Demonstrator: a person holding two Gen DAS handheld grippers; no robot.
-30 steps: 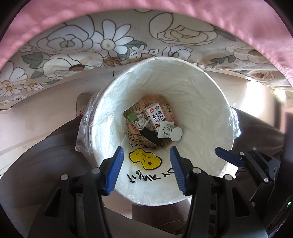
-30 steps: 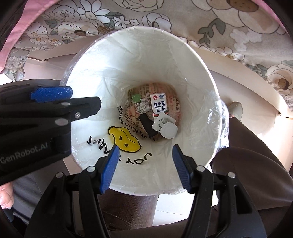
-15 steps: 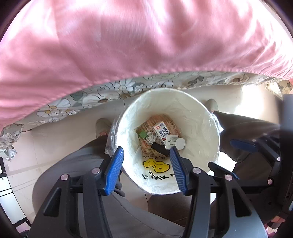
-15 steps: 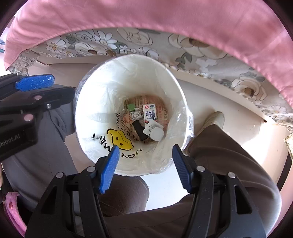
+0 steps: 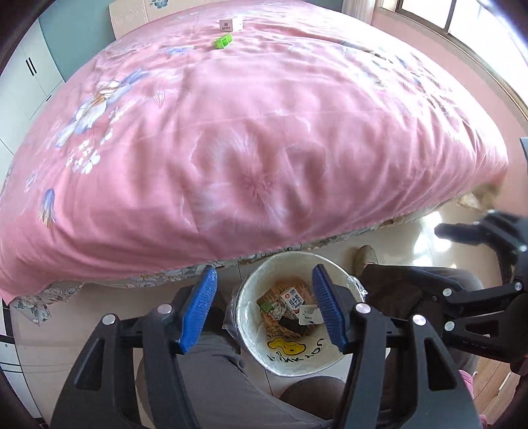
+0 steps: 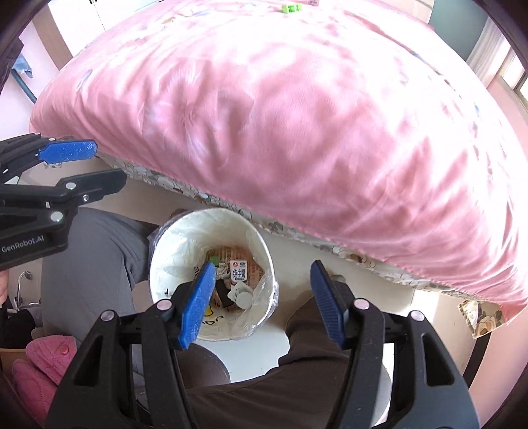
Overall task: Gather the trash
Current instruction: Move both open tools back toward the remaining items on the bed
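The left gripper [image 5: 264, 305] has its fingers wide apart and holds nothing. Under it, at 6 o'clock in the left view, the white trash bin [image 5: 250, 316] stands upright on the floor, its mouth facing up. A milk carton [image 5: 292, 301] lies inside, its long axis toward 12 o'clock. At 12 o'clock on the pink bed [image 5: 250, 138] lie a green box [image 5: 223, 41] and a white box [image 5: 231, 24]. The right gripper [image 6: 262, 302] is also wide apart, empty.
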